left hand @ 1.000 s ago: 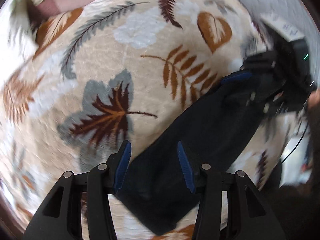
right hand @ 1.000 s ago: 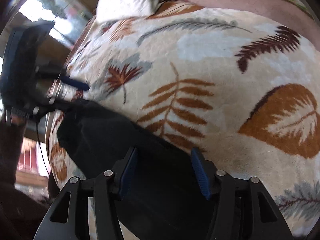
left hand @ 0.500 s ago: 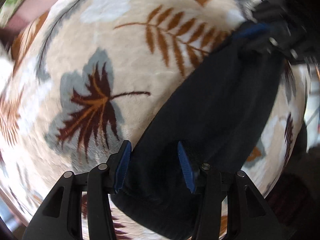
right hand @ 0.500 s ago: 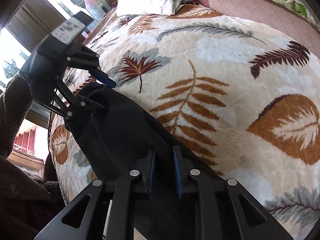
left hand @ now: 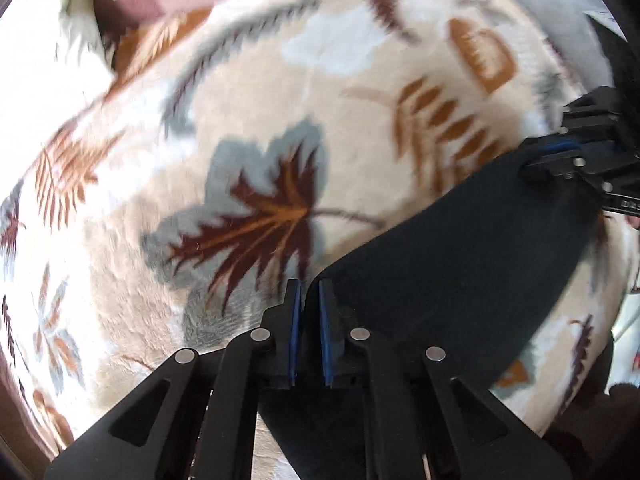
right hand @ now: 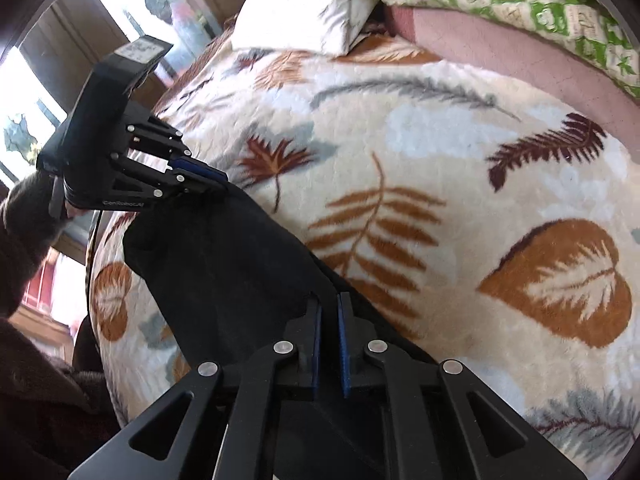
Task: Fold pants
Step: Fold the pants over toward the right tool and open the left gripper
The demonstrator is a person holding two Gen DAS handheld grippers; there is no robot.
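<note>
Dark folded pants (left hand: 460, 264) lie on a cream bedspread with a leaf pattern (left hand: 248, 128). My left gripper (left hand: 308, 294), pointing down, is shut on one end of the pants' far edge, and the cloth peaks up between its blue pads. The right gripper (left hand: 560, 152) shows at the upper right of the left wrist view, shut on the other end. In the right wrist view my right gripper (right hand: 328, 300) pinches the pants (right hand: 224, 264) at their edge, and the left gripper (right hand: 208, 178) clamps the far corner.
A white pillow (right hand: 304, 4), a green-patterned quilt (right hand: 540, 4) and a pink sheet (right hand: 500, 48) lie at the far side of the bed. Windows (right hand: 44, 92) stand at the left. A person's brown sleeve (right hand: 24, 240) holds the left gripper. The bedspread (right hand: 460, 160) spreads wide beyond the pants.
Both grippers closed from open onto the pants' edge. The left gripper sank onto the cloth, and the fabric now rises in a ridge between the two grips.
</note>
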